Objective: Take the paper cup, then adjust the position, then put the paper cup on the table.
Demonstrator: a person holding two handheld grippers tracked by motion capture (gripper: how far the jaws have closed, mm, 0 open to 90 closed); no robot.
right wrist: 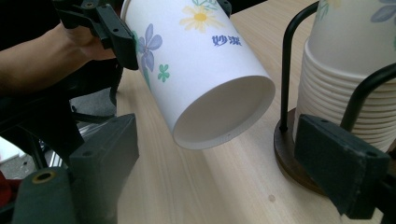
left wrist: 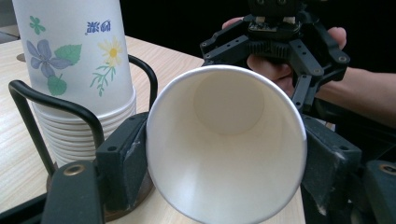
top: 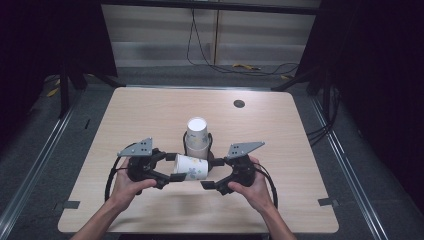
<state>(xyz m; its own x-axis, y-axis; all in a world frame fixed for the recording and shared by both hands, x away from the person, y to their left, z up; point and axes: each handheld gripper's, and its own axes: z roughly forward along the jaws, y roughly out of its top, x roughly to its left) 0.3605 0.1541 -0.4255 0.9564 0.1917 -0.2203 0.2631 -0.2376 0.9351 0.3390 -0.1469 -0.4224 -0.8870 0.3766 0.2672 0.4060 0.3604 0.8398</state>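
Observation:
A flowered paper cup [top: 191, 167] lies on its side in the air just above the table, in front of the cup stack. My left gripper [top: 174, 167] is shut on it near the rim, with a pad [left wrist: 123, 158] on each side of the cup's open mouth [left wrist: 226, 140]. My right gripper [top: 211, 173] faces it from the other side, open. Its pads [right wrist: 341, 163] stand wide apart, and the cup's base [right wrist: 224, 112] hangs ahead of them, touching neither. A stack of upside-down paper cups [top: 197, 135] stands in a black wire holder [left wrist: 46, 100] on a round wooden base.
The wooden table [top: 150, 115] has a dark round grommet hole [top: 239, 103] near its far edge. The cup holder [right wrist: 286, 70] stands close to my right gripper's right jaw. Beyond the table, cables [top: 240, 66] lie on the floor.

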